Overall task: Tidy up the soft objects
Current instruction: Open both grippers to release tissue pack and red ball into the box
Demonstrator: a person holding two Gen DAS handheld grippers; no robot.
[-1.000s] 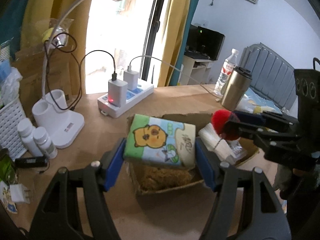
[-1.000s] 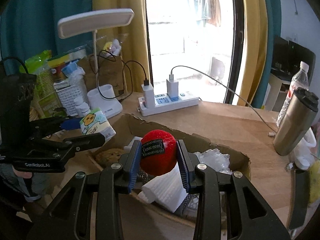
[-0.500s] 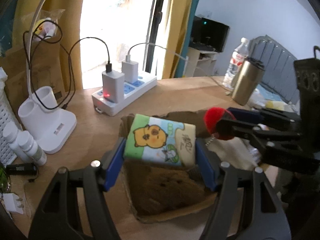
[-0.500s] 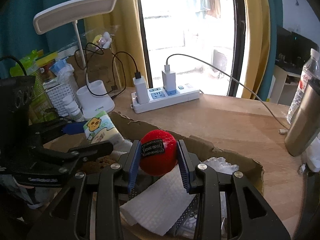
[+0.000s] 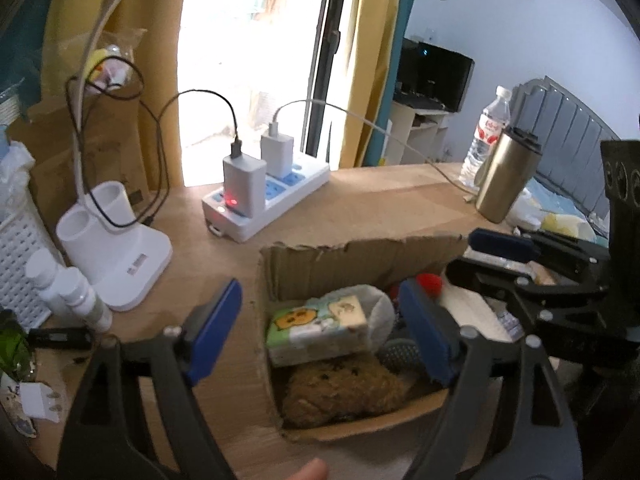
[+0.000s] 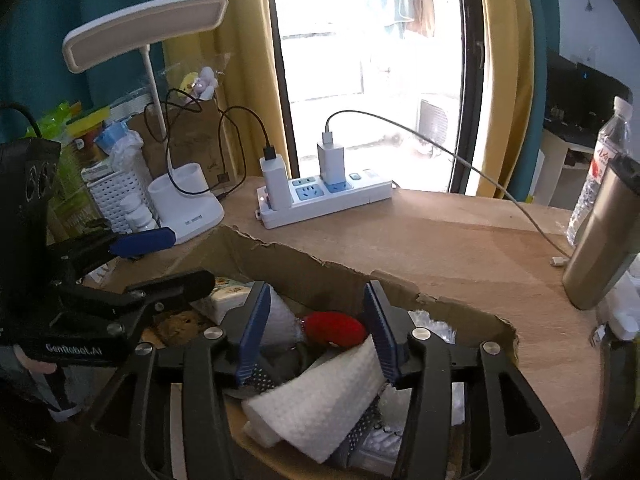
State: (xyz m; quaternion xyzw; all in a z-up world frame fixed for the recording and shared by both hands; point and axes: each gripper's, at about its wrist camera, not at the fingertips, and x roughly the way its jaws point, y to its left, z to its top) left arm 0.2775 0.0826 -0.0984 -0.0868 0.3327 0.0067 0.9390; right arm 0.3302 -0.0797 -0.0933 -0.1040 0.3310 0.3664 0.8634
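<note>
White lettering "GenRobot.AI" runs along the black body of the left gripper [image 6: 160, 264], seen left of the right gripper's fingers [image 6: 252, 332]. Other labels are too small to read.

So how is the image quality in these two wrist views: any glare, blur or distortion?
Left wrist view: the bright window is blown out to white, the brown cardboard box and its contents look slightly soft, and fisheye bending curves the edges. Right wrist view: the same window glares, the white desk lamp stays readable, and the corners go dark.
</note>
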